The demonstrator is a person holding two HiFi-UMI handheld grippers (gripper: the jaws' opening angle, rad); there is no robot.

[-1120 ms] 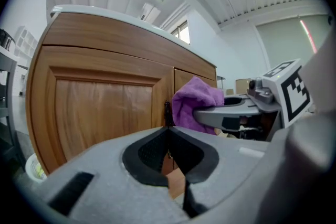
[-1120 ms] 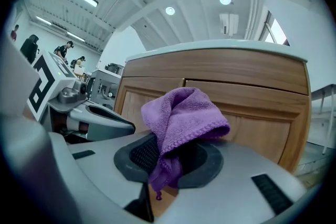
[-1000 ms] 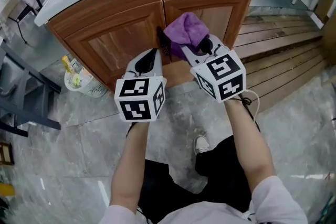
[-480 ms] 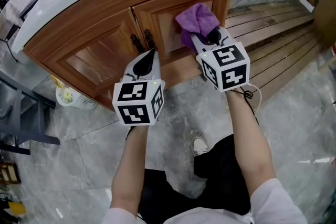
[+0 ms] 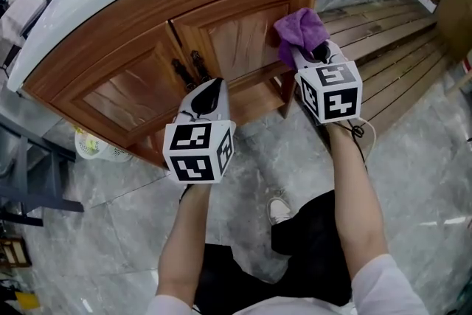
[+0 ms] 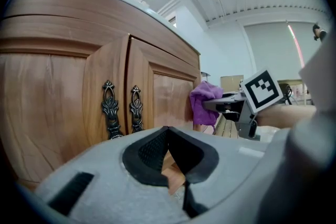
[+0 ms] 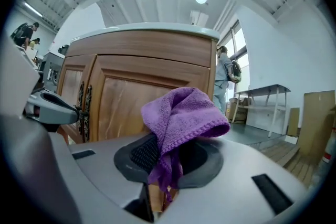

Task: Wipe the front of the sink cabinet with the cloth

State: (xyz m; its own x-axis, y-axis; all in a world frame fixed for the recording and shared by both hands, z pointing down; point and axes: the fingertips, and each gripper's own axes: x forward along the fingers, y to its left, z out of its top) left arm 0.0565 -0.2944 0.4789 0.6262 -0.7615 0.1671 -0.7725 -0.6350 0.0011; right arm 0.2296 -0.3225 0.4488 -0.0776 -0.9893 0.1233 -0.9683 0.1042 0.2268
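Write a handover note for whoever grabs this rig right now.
Right gripper: shut on the purple terry cloth, which it holds at the right edge of the right-hand wooden cabinet door.
Left gripper: shut, empty, pointing at the cabinet near the dark ornate door handles.
Done: the wood shows no sign of which parts are wiped.
Left: probably both doors and the frame.
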